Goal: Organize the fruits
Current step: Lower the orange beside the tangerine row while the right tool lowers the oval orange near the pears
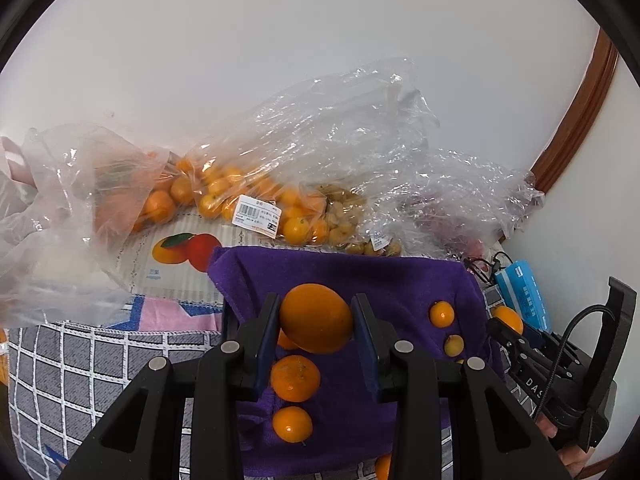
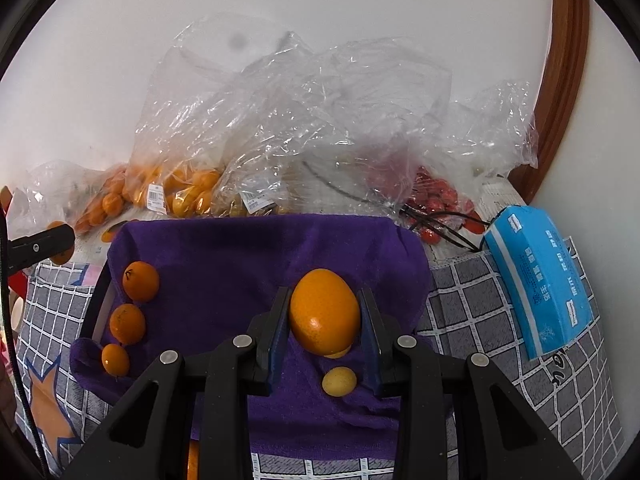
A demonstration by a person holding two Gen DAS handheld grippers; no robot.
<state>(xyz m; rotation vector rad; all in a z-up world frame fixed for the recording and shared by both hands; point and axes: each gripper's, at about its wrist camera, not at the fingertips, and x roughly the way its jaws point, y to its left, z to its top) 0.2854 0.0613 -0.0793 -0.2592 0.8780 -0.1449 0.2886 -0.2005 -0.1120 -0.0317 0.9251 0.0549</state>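
A purple cloth [image 1: 392,288] lies over the checked cover. My left gripper [image 1: 316,308] is shut on a large orange [image 1: 316,320], held just above the cloth. Under it two more oranges [image 1: 295,378] lie in a line. My right gripper [image 2: 325,300] is shut on another orange [image 2: 324,314] over the right part of the cloth [image 2: 224,264]. A small yellow fruit [image 2: 339,381] sits just beneath it. Three oranges [image 2: 127,323] line the cloth's left edge. In the left wrist view the right gripper [image 1: 506,326] shows at the right edge with its orange.
Clear plastic bags stand along the wall: oranges [image 1: 224,192], small tan fruits [image 1: 344,220] and red fruits [image 2: 436,196]. A blue box [image 2: 540,280] lies right of the cloth beside black cables [image 2: 440,232]. A printed fruit carton [image 1: 176,252] lies behind the cloth.
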